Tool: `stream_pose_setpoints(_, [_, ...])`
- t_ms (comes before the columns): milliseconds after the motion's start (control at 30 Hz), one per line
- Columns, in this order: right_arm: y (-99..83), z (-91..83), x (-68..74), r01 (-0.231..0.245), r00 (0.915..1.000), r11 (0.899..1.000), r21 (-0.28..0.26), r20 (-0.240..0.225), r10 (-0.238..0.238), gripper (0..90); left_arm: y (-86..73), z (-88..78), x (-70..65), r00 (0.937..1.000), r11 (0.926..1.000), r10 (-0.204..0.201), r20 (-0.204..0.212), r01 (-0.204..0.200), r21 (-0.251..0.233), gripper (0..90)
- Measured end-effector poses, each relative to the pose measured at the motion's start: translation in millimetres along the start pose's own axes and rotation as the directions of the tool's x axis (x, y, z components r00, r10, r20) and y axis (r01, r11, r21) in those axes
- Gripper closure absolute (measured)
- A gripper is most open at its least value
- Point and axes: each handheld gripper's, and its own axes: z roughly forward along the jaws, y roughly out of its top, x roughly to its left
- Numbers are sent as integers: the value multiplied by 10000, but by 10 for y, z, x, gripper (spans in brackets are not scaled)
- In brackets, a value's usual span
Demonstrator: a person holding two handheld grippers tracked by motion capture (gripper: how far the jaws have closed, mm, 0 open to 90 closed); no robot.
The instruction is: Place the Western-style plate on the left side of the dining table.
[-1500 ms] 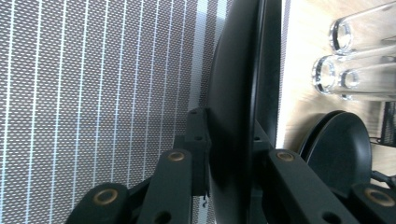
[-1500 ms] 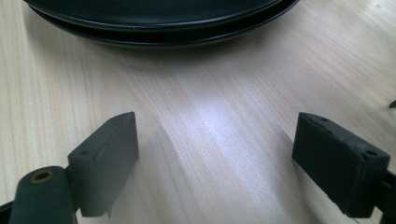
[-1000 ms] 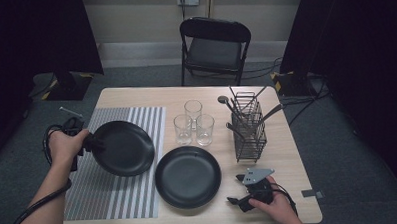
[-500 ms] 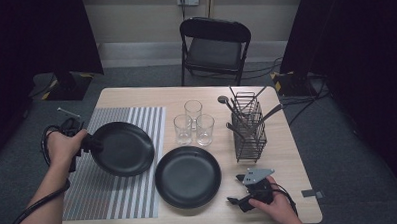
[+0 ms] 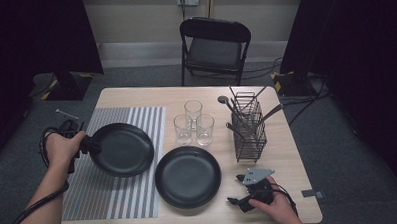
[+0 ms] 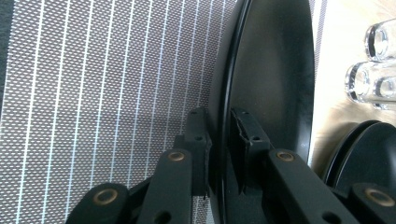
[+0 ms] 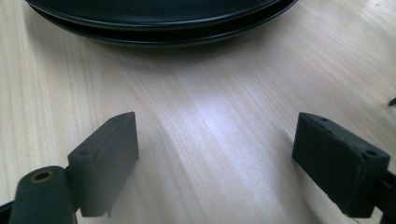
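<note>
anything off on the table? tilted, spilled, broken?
Nothing spilled or broken. One black plate is off the table, gripped at its rim by the left gripper above the striped mat. The other plate lies flat, the three glasses stand upright, and the right gripper rests open.

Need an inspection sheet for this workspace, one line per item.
Surface: wooden table, striped placemat on its left part.
Job's things: black plate tilted over the placemat, rim clamped; second black plate flat on the table.
Clutter: three glasses; wire caddy with utensils.
Grippers: left gripper shut on the plate rim; right gripper open, resting on the table.
Cables: gripper cable along the left forearm.
Surroundings: folding chair, dark curtains.
</note>
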Motion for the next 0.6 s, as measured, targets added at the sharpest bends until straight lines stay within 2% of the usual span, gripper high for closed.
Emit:
stream_pose_setpoints(67, [-1,-1,0,5,10000,10000,-2,3,-5,138,2,-1,10,9996,9995,288,-34,-288,109,775])
stream_pose_setpoints(100, [-1,-1,1,-4,10000,10000,0,4,4,138,-4,6,-9,9999,9999,102,-119,-101,86,770])
stream_pose_setpoints(167, [-1,-1,1,-5,10000,10000,-1,4,5,138,-6,15,0,10000,10000,11,-81,-11,58,766])
stream_pose_setpoints(333, [-2,-1,2,-11,10000,10000,0,10,11,137,-14,19,37,9999,10000,63,-80,-63,21,770])
stream_pose_setpoints(500, [-1,-1,2,-10,10000,10000,1,9,10,138,-15,28,37,9994,10000,84,-325,-84,7,764])
stream_pose_setpoints(600, [-1,-1,1,2,10000,10000,-4,8,-2,138,-11,29,39,9994,9998,186,-279,-187,-17,764])
